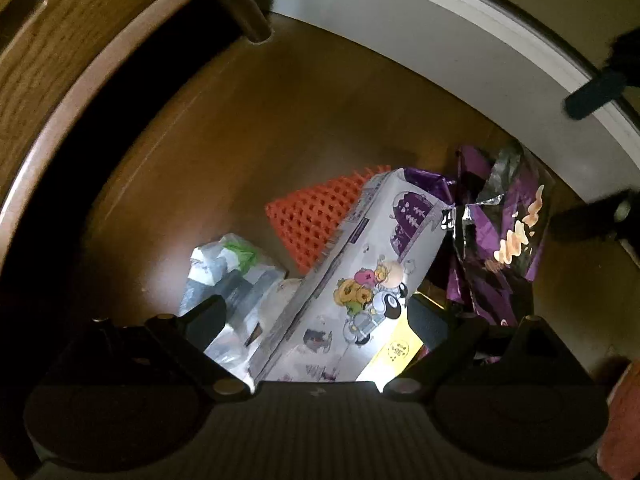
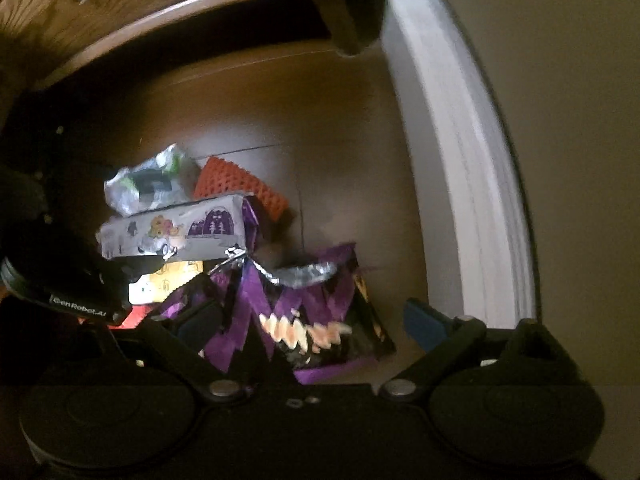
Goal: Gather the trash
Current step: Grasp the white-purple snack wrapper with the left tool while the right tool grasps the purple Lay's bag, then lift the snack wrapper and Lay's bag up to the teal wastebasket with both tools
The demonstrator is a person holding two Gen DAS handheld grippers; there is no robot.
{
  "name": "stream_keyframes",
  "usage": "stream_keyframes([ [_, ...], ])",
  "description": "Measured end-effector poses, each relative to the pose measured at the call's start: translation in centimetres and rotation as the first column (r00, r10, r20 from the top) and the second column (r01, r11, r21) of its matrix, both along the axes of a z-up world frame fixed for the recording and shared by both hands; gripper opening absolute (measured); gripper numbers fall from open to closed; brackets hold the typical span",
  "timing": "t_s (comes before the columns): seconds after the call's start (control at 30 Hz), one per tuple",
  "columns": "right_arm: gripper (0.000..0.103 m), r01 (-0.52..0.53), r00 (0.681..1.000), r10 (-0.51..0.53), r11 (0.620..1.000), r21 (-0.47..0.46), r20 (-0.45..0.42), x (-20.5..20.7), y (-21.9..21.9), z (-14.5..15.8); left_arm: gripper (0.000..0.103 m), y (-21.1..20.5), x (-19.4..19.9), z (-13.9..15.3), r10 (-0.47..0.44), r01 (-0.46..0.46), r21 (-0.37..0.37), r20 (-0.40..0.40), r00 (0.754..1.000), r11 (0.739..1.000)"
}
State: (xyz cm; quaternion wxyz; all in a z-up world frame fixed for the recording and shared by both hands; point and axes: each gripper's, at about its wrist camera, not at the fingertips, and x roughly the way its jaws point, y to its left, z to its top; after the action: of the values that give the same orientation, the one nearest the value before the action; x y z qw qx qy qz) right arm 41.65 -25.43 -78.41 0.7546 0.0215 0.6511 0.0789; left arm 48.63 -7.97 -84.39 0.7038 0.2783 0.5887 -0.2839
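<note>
A pile of trash lies on the brown floor. A white cartoon-printed wrapper [image 1: 352,276] lies between the fingers of my left gripper [image 1: 320,316], which is open around it. Beside it lie a crumpled silver-green wrapper [image 1: 228,268], an orange foam net [image 1: 316,216] and a purple snack bag [image 1: 508,232]. In the right wrist view my right gripper [image 2: 312,320] is open over the purple snack bag [image 2: 304,320]. The white wrapper [image 2: 172,232], silver wrapper [image 2: 148,180] and orange net [image 2: 240,184] lie beyond it. The left gripper's body [image 2: 60,272] shows at the left.
A wooden furniture frame [image 1: 72,60] with a leg [image 1: 252,12] curves over the back left. A white baseboard [image 1: 460,52] runs along the right, and also shows in the right wrist view [image 2: 472,184]. A yellow wrapper [image 1: 400,352] lies under the white one.
</note>
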Motion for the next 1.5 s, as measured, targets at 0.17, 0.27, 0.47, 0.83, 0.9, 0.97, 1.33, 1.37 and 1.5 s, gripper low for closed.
stream_keyframes([
  [0.17,0.097,-0.212,0.977,0.21,0.977,-0.029,-0.044,1.3,0.9,-3.2,0.098,-0.2,0.4,-1.5,-0.05,0.05,-0.013,-0.016,0.999,0.999],
  [0.27,0.093,-0.268,0.961,0.265,0.963,-0.031,-0.083,1.7,0.9,-5.4,0.097,-0.2,1.1,-2.5,-0.04,0.04,-0.02,-0.031,0.999,0.999],
  [0.47,0.068,-0.317,0.944,0.312,0.948,-0.035,-0.106,1.6,1.9,-7.9,0.081,-0.2,2.3,-3.4,0.021,-0.025,-0.055,-0.077,0.997,0.998],
  [0.83,0.003,-0.379,0.925,0.377,0.92,-0.103,-0.038,-1.1,2.5,-5.7,0.034,0.3,3.2,-2.3,0.123,-0.126,-0.052,-0.067,0.99,0.991],
  [0.9,0.003,-0.378,0.926,0.377,0.921,-0.099,-0.028,-1.2,2.0,-5.1,0.034,0.6,3.2,-2.0,0.138,-0.141,-0.053,-0.067,0.988,0.989],
  [0.97,0.009,-0.37,0.929,0.37,0.925,-0.091,-0.016,-1.2,1.8,-4.7,0.034,1.0,3.4,-2.0,0.159,-0.164,-0.057,-0.075,0.984,0.985],
  [1.33,0.081,-0.37,0.928,0.37,0.929,0.019,-0.036,1.8,1.5,-8.0,0.033,0.9,3.5,-2.6,0.183,-0.188,-0.075,-0.079,0.98,0.979],
  [1.37,0.081,-0.365,0.928,0.366,0.931,0.032,-0.064,1.9,1.6,-8.8,0.033,0.9,3.5,-2.7,0.183,-0.189,-0.078,-0.078,0.98,0.979],
  [1.5,0.055,-0.345,0.929,0.348,0.937,0.047,-0.123,1.7,2.0,-11.0,0.032,0.9,3.5,-2.7,0.186,-0.191,-0.081,-0.07,0.98,0.978],
])
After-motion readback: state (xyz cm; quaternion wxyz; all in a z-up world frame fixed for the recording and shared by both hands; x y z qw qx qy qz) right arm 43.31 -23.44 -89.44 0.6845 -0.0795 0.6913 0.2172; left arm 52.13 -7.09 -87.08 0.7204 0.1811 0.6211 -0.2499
